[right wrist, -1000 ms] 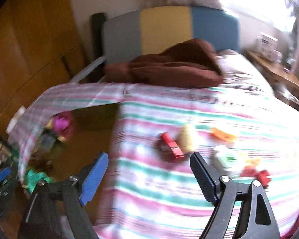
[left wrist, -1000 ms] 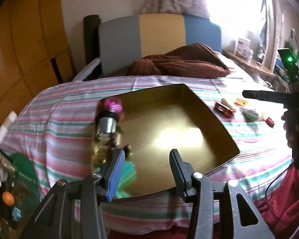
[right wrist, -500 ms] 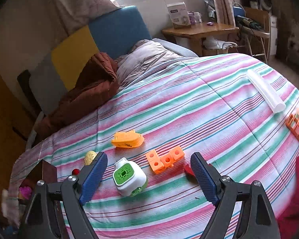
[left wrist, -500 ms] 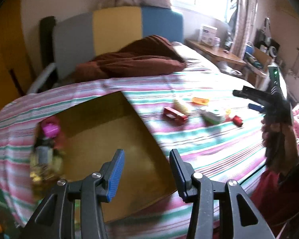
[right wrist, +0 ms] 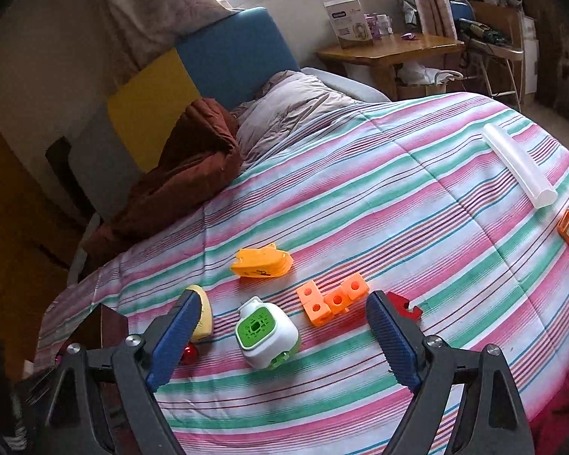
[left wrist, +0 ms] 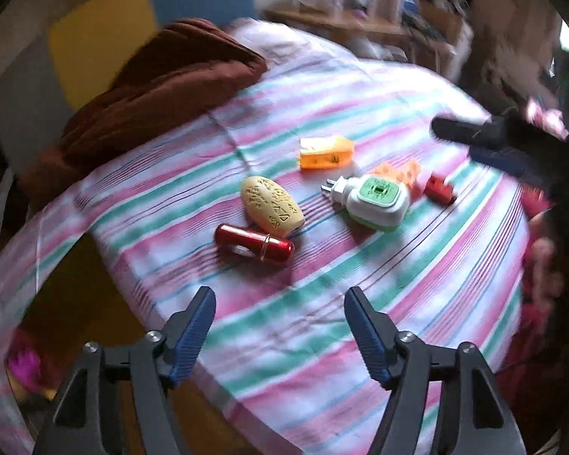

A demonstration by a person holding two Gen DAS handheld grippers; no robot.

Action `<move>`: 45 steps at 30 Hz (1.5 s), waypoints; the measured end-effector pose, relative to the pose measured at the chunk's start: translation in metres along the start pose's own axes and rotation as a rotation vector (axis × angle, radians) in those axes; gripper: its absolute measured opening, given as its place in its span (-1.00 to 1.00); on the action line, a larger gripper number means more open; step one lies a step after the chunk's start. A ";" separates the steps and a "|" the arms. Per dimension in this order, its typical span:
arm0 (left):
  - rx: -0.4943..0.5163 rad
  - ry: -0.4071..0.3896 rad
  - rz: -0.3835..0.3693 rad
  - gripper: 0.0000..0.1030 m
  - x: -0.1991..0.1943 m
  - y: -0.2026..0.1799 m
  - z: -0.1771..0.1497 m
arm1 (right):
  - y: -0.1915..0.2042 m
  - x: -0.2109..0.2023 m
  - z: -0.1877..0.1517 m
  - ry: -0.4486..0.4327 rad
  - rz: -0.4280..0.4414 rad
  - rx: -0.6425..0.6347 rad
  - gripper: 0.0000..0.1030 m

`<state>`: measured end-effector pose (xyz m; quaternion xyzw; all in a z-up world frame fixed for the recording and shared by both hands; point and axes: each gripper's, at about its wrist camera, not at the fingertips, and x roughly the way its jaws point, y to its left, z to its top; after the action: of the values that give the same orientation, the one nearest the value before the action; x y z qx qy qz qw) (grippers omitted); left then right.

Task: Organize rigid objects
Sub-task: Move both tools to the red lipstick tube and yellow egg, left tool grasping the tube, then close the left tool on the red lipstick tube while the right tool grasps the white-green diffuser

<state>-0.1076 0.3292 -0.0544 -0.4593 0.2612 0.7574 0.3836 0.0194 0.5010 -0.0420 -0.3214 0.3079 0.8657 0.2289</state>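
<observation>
The left gripper (left wrist: pixel 278 326) hangs over the striped bedspread (left wrist: pixel 417 276), jaws just opened wide and nothing between them. Just ahead lies the red tube (left wrist: pixel 254 247), touching the cream oval case (left wrist: pixel 272 205) behind it. The right gripper (right wrist: pixel 284 331) also stands wide open and empty, having just spread a little further, framing the white-and-green plug-in (right wrist: pixel 266 331), with the orange block piece (right wrist: pixel 333 297) just beyond and a small red piece (right wrist: pixel 404 307) by its right finger.

The step in hand looks like reaching for the next pieces to carry to the brown box (left wrist: pixel 72 303), whose corner shows at the left. For the tube, the left jaws would do best to close across its narrow body rather than along its length, coming down on the near side so the oval case is not nudged. The plug-in is rounded and bulky; a grip across its flat sides seems safest.

The orange boat-shaped toy (right wrist: pixel 262 262) sits apart with bare cover all round. The soft cover gives under pressure, and the two grippers work close together, so they should keep to their own sides.
</observation>
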 end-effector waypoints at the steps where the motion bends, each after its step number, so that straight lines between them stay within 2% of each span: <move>1: 0.021 0.020 0.004 0.44 0.010 0.000 0.005 | 0.000 0.000 0.001 0.002 0.006 0.001 0.74; 3: 0.048 0.072 -0.016 0.50 0.027 0.001 0.012 | -0.001 0.000 0.002 0.005 0.009 0.005 0.74; 7: 0.093 0.112 -0.015 0.61 0.049 0.001 0.021 | -0.006 0.000 0.004 0.003 0.016 0.027 0.74; 16: 0.105 0.150 -0.017 0.59 0.078 0.009 0.032 | -0.014 0.003 0.006 0.019 0.032 0.072 0.75; 18: 0.102 0.146 -0.022 0.35 0.080 0.012 0.032 | -0.013 0.004 0.006 0.020 0.029 0.069 0.75; 19: 0.090 0.155 -0.046 -0.28 0.081 0.013 0.030 | -0.013 0.004 0.006 0.019 0.028 0.068 0.75; 21: 0.104 0.130 -0.002 -0.42 0.078 0.011 0.025 | -0.013 0.005 0.006 0.019 0.019 0.059 0.75; 31: 0.082 0.104 -0.053 -0.43 0.053 0.017 0.000 | -0.014 0.006 0.004 0.021 -0.003 0.052 0.75; 34: 0.078 0.088 -0.109 -0.44 0.041 0.015 -0.005 | -0.015 0.008 0.004 0.032 -0.003 0.051 0.75; 37: 0.100 0.077 -0.127 -0.44 0.033 0.003 -0.011 | -0.014 0.009 0.004 0.036 -0.003 0.044 0.75; 40: 0.114 0.126 -0.152 -0.43 0.045 -0.014 -0.005 | -0.015 0.012 0.003 0.050 -0.006 0.047 0.75; 42: 0.097 0.141 -0.180 -0.36 0.046 -0.020 -0.008 | -0.020 0.013 0.003 0.061 0.003 0.074 0.75; 44: 0.064 0.165 -0.223 -0.15 0.045 -0.022 -0.010 | -0.025 0.014 0.003 0.065 0.006 0.098 0.75; 45: 0.043 0.165 -0.231 -0.14 0.044 -0.022 -0.010 | -0.027 0.014 0.004 0.066 0.006 0.108 0.75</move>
<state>-0.0965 0.3493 -0.0995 -0.5389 0.2534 0.6621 0.4550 0.0243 0.5254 -0.0601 -0.3358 0.3626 0.8375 0.2330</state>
